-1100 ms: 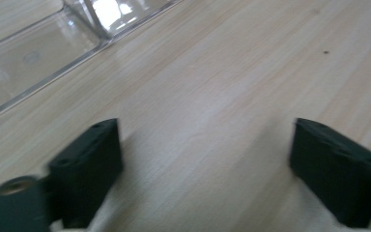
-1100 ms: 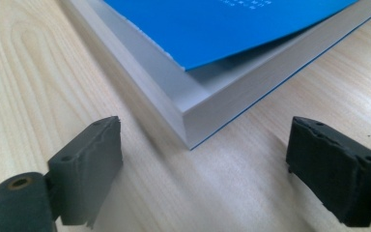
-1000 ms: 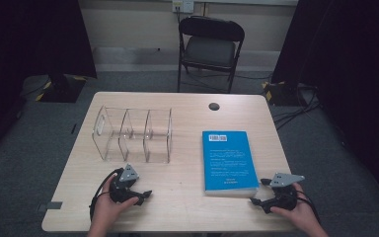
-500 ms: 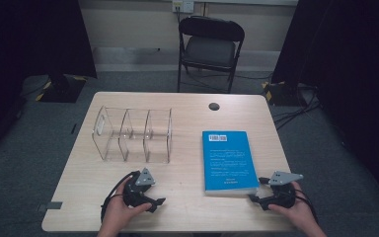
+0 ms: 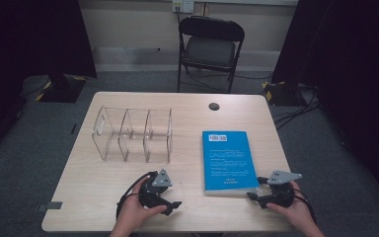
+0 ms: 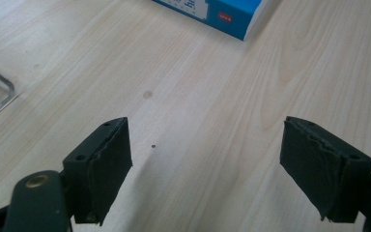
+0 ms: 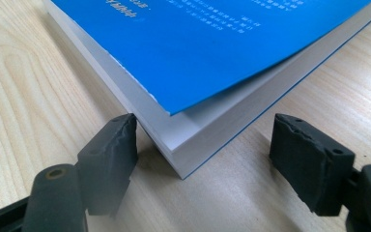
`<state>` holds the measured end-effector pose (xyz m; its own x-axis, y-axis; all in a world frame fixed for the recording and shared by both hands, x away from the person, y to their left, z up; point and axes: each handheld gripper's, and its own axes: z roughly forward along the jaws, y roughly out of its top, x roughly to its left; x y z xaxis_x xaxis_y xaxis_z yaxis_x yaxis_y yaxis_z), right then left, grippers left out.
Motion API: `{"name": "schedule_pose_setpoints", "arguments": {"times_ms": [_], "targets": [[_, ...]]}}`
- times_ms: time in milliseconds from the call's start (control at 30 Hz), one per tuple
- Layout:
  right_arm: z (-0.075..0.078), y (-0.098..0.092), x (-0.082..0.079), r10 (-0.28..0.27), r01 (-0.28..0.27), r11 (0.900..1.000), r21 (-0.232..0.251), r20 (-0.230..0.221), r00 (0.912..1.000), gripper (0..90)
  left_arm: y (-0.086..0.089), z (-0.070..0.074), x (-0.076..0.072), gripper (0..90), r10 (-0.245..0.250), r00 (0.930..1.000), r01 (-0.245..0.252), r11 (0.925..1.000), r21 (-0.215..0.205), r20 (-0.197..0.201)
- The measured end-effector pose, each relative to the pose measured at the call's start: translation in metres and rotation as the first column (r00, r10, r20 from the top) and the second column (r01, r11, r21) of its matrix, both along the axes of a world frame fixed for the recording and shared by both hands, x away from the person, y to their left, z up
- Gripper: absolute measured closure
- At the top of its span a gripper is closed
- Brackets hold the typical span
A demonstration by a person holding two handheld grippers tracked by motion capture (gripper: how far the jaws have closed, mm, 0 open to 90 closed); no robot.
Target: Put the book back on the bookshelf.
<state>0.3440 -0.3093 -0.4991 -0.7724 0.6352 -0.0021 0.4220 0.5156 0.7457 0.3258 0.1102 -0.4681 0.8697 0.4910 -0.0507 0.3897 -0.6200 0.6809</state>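
Book (image 5: pixel 228 160): blue cover, white page block – flat near table's (image 5: pixel 103 207) front right corner.
Right gripper (image 7: pixel 203 159): jaws closing, astride book's corner, not yet pressing.
Left gripper (image 6: pixel 205 166): agape, empty.

Even overhead light brightens the pale table (image 5: pixel 103 197) against dark surroundings; soft shadows pool beneath each gripper's jaws, whose near edges blur slightly.

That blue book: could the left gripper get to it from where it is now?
Probably yes. Only bare table lies between the left gripper and the book, and its fingers stand apart with nothing between them.
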Motion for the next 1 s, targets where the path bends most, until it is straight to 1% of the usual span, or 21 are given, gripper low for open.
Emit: {"name": "schedule_pose_setpoints", "arguments": {"times_ms": [67, 100, 133, 167, 200, 233, 267, 300, 333, 367, 400, 467, 500, 533, 567, 667, 700, 800, 867, 900, 1000], "targets": [[0.0, 0.001, 0.0, 0.001, -0.001, 1.0, -0.002, 0.0, 1.0, 24.4, -0.002, -0.001, -0.001, 18.4, 0.002, 1.0, -0.002, 1.0, -0.009, -0.006], [0.0, 0.001, 0.001, 0.006, -0.006, 1.0, -0.003, 0.002, 1.0, 24.4, -0.002, -0.001, -0.001, 18.4, -0.002, 0.9998, 0.002, 0.9999, -0.015, -0.022], [0.0, 0.001, 0.001, 0.006, -0.006, 1.0, -0.003, 0.002, 1.0, 24.4, -0.002, -0.001, -0.001, 18.4, -0.002, 0.9998, 0.002, 0.9999, -0.015, -0.022], [0.0, 0.002, 0.001, 0.007, -0.007, 1.0, -0.003, 0.004, 1.0, 24.6, -0.004, -0.001, -0.001, 18.4, 0.001, 0.9994, -0.002, 0.9996, -0.027, -0.034], [0.0, 0.002, 0.001, 0.008, -0.008, 1.0, -0.001, 0.001, 1.0, 25.0, -0.005, -0.001, -0.001, 18.4, 0.002, 0.9993, -0.003, 0.9996, -0.028, -0.037], [0.0, 0.002, 0.001, 0.013, -0.013, 1.0, 0.001, 0.001, 0.9999, 26.3, -0.007, -0.001, 0.0, 18.4, 0.0, 0.9992, -0.001, 0.9996, -0.028, -0.041], [0.0, 0.002, 0.001, 0.02, -0.02, 1.0, 0.004, 0.001, 0.9998, 28.6, -0.009, -0.001, 0.0, 18.4, 0.004, 0.999, -0.006, 0.9991, -0.041, -0.044], [0.0, 0.002, 0.001, 0.029, -0.029, 1.0, 0.008, 0.0, 0.9996, 30.5, -0.011, 0.0, 0.0, 18.4, 0.0, 0.999, -0.001, 0.9995, -0.033, -0.045], [0.0, 0.003, 0.001, 0.037, -0.037, 0.999, 0.008, 0.004, 0.9993, 31.1, -0.013, 0.0, 0.001, 18.4, 0.001, 0.9991, -0.002, 0.9994, -0.033, -0.042], [0.0, 0.003, 0.0, 0.034, -0.034, 0.999, 0.008, 0.004, 0.9994, 31.0, -0.015, 0.001, 0.001, 18.4, -0.005, 0.999, 0.004, 0.9997, -0.026, -0.044], [0.0, 0.003, 0.0, 0.032, -0.032, 0.999, 0.008, 0.004, 0.9995, 31.1, -0.017, 0.0, 0.002, 18.4, -0.007, 0.9991, 0.005, 0.9995, -0.032, -0.043], [0.0, 0.003, 0.0, 0.029, -0.029, 1.0, 0.009, 0.003, 0.9996, 31.2, -0.02, 0.002, 0.003, 18.4, -0.016, 0.9992, 0.015, 0.9996, -0.023, -0.037], [0.0, 0.003, 0.0, 0.028, -0.028, 1.0, 0.009, 0.003, 0.9996, 31.1, -0.022, 0.003, 0.003, 18.4, -0.024, 0.999, 0.023, 0.9997, -0.012, -0.039], [0.0, 0.003, 0.0, 0.026, -0.026, 1.0, 0.009, 0.002, 0.9996, 31.1, -0.024, 0.002, 0.004, 18.4, -0.021, 0.9991, 0.021, 0.9996, -0.022, -0.036], [0.0, 0.004, 0.0, 0.026, -0.027, 1.0, 0.009, 0.003, 0.9996, 31.1, -0.025, 0.003, 0.004, 18.4, -0.024, 0.999, 0.023, 0.9996, -0.017, -0.039], [0.0, 0.004, -0.001, 0.022, -0.022, 1.0, 0.006, 0.004, 0.9998, 31.1, -0.031, 0.006, 0.006, 18.4, -0.039, 0.9988, 0.039, 0.9992, -0.006, -0.03], [0.0, 0.004, -0.001, 0.022, -0.022, 1.0, 0.008, 0.003, 0.9998, 31.4, -0.035, 0.006, 0.007, 18.4, -0.041, 0.9989, 0.041, 0.9991, -0.008, -0.023], [0.001, 0.004, -0.001, 0.024, -0.024, 1.0, 0.003, 0.002, 0.9997, 32.0, -0.039, 0.009, 0.007, 18.4, -0.052, 0.9985, 0.052, 0.9986, 0.003, -0.019], [0.001, 0.004, -0.001, 0.024, -0.024, 1.0, 0.005, -0.002, 0.9997, 32.1, -0.043, 0.009, 0.008, 18.3, -0.061, 0.998, 0.061, 0.9982, 0.0, -0.016], [0.002, 0.005, -0.001, 0.022, -0.022, 1.0, -0.002, -0.003, 0.9998, 32.2, -0.046, 0.009, 0.009, 18.3, -0.061, 0.998, 0.061, 0.9981, -0.002, -0.016], [0.002, 0.005, -0.001, 0.021, -0.021, 1.0, -0.005, -0.006, 0.9998, 32.3, -0.05, 0.009, 0.01, 18.3, -0.073, 0.9973, 0.073, 0.9974, -0.005, -0.014]]}}
